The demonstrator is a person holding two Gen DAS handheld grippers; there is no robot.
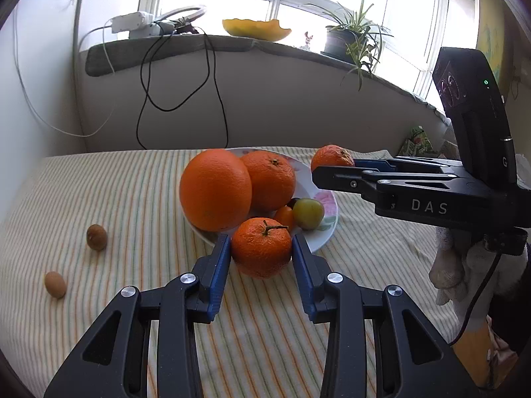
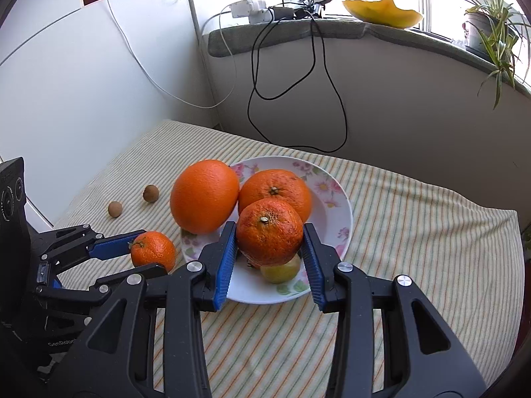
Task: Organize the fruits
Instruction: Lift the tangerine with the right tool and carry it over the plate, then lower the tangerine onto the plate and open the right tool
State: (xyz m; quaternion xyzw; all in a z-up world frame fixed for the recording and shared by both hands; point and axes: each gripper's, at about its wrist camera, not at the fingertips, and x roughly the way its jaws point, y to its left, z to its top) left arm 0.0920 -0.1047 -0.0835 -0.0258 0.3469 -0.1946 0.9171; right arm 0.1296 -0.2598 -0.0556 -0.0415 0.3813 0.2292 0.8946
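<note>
Gripping a stemmed mandarin (image 1: 261, 247) beside the floral plate (image 1: 323, 235): left gripper (image 1: 261, 248) | right gripper (image 2: 269, 235) clenched on a wrinkled mandarin (image 2: 269, 231) over the plate | big orange (image 2: 204, 196) on plate

There are two grippers. The left gripper (image 1: 261, 248) holds one small mandarin (image 1: 261, 247) with a green stem. The right gripper (image 2: 269, 247) holds one bumpy mandarin (image 2: 269, 230). There is one flowered plate (image 2: 335, 212). On it sit two more orange fruits: one big orange (image 2: 204, 196) and one flatter orange (image 2: 280, 190). That makes four orange fruits in all. The plate also has one yellow-green round fruit (image 1: 308, 213) and one little orange tomato (image 1: 284, 216). Something small and dark peeks out behind them, too hidden to name. Two small brown fruits lie on the cloth, one (image 1: 96, 237) and another (image 1: 55, 284).
</note>
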